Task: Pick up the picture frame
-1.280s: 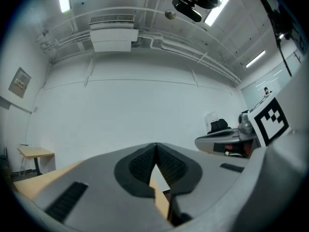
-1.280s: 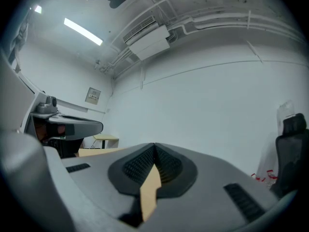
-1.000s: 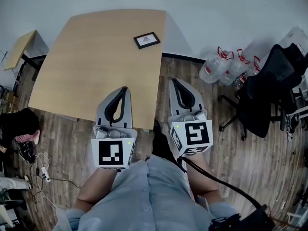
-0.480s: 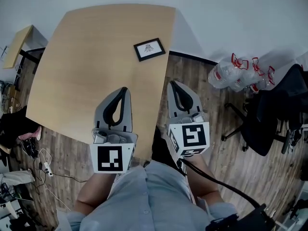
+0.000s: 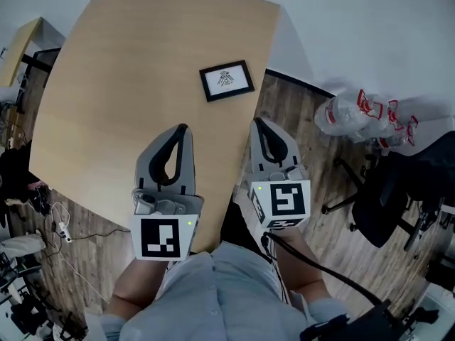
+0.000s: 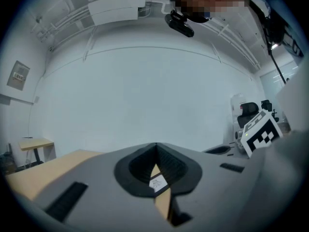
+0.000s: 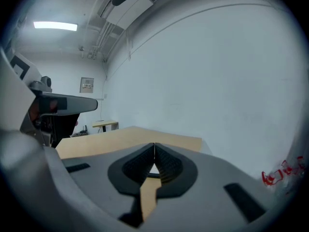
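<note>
Wooden table [image 5: 106, 84] bears the picture frame [image 5: 227, 81] lying flat near its right edge — untouched. Left gripper [image 5: 183, 129] and right gripper [image 5: 257, 121] are both clenched on nothing, short of it — grasp and lift outstanding

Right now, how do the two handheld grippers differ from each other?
The left gripper hangs over the table; the right gripper sits along the table's right edge, partly over the floor. A black cable trails from the right gripper; none shows on the left gripper. Both are shut and empty, with the picture frame lying ahead of them.
</note>
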A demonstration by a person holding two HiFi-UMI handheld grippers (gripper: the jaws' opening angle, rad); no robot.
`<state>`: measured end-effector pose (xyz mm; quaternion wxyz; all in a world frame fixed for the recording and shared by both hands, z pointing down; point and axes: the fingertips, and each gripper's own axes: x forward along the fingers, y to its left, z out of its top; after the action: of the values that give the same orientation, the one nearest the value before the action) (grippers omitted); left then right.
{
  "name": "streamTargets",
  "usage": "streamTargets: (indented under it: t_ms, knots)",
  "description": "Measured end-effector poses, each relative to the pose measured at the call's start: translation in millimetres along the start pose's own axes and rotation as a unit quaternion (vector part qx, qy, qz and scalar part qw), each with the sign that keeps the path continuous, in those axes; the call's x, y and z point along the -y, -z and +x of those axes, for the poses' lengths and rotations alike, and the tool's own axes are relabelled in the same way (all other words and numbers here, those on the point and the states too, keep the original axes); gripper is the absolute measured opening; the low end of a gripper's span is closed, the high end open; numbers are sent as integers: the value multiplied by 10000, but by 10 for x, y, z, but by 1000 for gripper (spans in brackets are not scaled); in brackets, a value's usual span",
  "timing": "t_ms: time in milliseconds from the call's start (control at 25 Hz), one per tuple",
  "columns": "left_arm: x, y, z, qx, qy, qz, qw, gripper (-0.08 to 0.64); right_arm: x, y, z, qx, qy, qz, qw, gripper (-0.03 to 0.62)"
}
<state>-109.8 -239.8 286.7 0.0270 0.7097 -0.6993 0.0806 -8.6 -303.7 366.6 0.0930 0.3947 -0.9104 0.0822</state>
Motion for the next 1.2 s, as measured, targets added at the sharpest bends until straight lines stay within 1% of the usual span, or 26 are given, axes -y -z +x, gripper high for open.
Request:
streamTargets:
  t_ms: [320, 440, 640, 960, 1200]
  knots:
    - [-118, 106, 200, -127, -67, -87, 9999, 0, 128, 92, 270, -163, 89, 26, 9998, 2]
    - [-162, 157, 246, -189, -81, -48, 9998, 0, 151, 120, 396, -225, 88, -2, 9997, 2]
    - [-240, 270, 348, -340, -103, -143, 9993, 0, 205, 217, 622, -359, 49, -1, 9993, 2]
    - [-179, 476, 569, -621, 103, -258, 9977, 0, 449, 432, 1025, -602, 113, -27, 9981, 3]
    - [-119, 583, 604, -779, 155, -341, 9963, 0, 563, 638, 1208, -841, 109, 21, 9964, 3]
